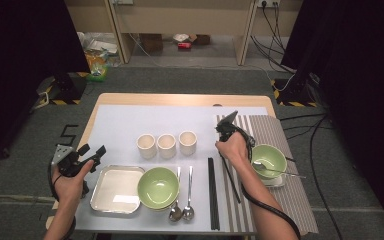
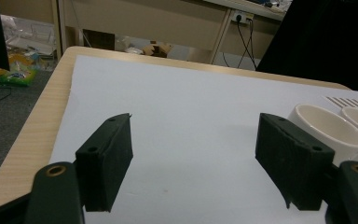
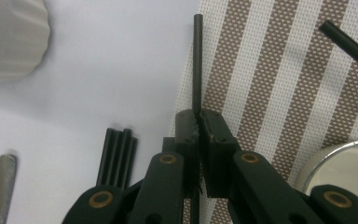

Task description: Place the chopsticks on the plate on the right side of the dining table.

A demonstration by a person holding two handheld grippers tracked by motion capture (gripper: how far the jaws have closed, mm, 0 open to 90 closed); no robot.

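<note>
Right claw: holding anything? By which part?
Yes. The right claw is shut on a single black chopstick, gripping it partway along its shaft, with one end sticking out ahead over the edge of the striped placemat. The left claw is open, holding nothing.

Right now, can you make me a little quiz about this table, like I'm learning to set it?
1. True or false: the right gripper has its fingers shut on a black chopstick.
2. How many white cups stand in the row behind the green bowl at the front?
3. Where does the other green bowl sit? A) on the metal tray B) on the striped placemat C) on the floor

Key
1. True: the chopstick pokes out from between the closed fingers, above the edge of the placemat.
2. Three.
3. B. It has a spoon resting in it. The left gripper is open and holds nothing.
</note>
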